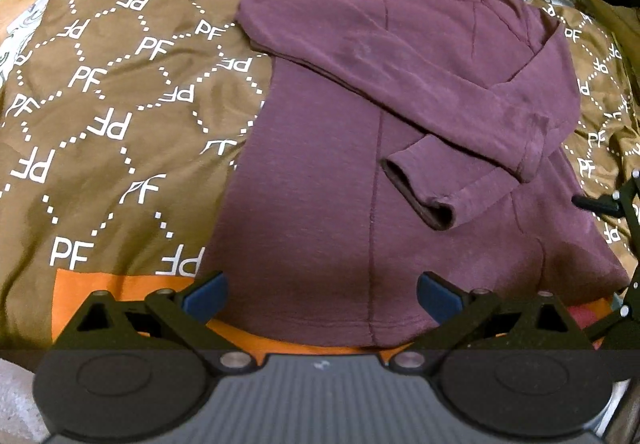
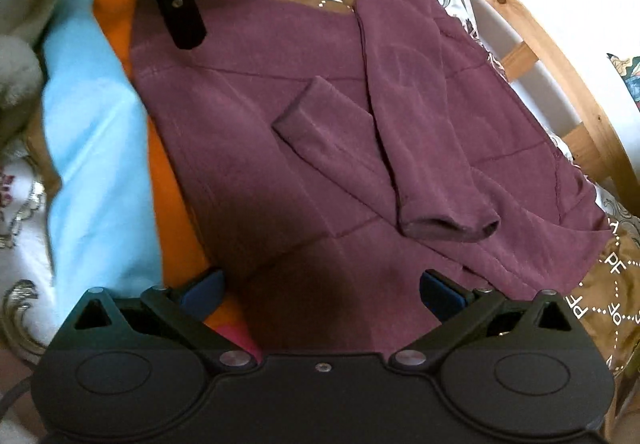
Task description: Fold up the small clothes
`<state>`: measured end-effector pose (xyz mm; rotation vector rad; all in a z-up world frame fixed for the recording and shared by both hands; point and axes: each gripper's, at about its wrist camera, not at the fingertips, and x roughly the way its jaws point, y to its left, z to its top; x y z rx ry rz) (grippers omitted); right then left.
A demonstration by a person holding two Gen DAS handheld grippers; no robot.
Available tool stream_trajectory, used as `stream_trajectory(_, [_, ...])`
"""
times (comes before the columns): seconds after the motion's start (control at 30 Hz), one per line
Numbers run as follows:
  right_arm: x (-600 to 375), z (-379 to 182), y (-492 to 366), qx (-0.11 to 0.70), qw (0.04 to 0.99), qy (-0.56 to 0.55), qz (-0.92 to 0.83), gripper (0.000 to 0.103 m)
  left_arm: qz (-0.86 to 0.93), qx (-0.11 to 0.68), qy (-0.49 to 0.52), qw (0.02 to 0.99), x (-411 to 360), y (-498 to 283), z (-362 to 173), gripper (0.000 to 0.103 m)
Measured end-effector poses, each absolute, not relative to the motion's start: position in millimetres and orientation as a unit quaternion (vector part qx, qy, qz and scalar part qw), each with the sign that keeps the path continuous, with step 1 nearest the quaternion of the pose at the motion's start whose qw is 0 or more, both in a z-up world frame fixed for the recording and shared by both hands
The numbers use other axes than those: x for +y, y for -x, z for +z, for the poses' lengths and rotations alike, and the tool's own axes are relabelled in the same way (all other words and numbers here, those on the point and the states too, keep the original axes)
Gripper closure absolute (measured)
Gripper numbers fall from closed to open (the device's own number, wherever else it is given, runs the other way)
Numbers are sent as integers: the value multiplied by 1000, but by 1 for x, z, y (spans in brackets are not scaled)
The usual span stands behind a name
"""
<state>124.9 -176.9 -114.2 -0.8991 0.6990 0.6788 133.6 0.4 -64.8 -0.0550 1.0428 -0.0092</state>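
Maroon long-sleeve top [image 1: 320, 172] lies flat on the brown PF-print bedspread [image 1: 112, 92], both sleeves folded across the body, cuffs [image 1: 420, 196] resting on the torso. Left gripper [image 1: 322, 298] hovers over the hem, fingers spread wide, nothing held. Right gripper [image 2: 322, 294] sits over the top's side edge, also spread wide and empty; light-blue cloth [image 2: 96, 148] lies beside the top.
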Motion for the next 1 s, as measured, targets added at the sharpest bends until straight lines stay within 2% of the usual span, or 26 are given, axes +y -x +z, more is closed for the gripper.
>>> stream_trajectory(0.07, [-179,-114,-124,310,793,421,314,1,-8,496,24,868,0,-133,-64,1])
stream_trajectory(0.13, [-181,-110,-122,291,800,420,313,10,-19,481,28,876,0,-130,-59,1])
stream_trajectory(0.2, [-185,-103,-122,283,808,404,321,27,-48,454,41,889,0,-124,-48,1])
stream_trajectory(0.23, [-187,-100,-124,283,812,392,325,31,-70,443,48,893,0,-121,-43,1])
stream_trajectory(0.3, [-191,-95,-132,288,819,363,337,49,-112,426,53,896,-3,-115,-34,1])
stream_trajectory(0.47, [-208,-83,-168,342,836,227,363,67,-148,433,-27,889,-31,-114,-39,1])
stream_trajectory(0.6, [-230,-85,-202,390,848,107,343,68,-134,459,-124,869,-62,-125,-64,1])
stream_trajectory(0.73, [-245,-90,-222,404,854,52,324,66,-133,473,-188,850,-79,-129,-84,1])
stream_trajectory(0.83, [-253,-91,-223,407,853,29,325,52,-125,483,-184,847,-79,-135,-89,1])
stream_trajectory(1.0, [-252,-86,-208,393,856,63,331,27,-89,497,-137,852,-59,-145,-86,1])
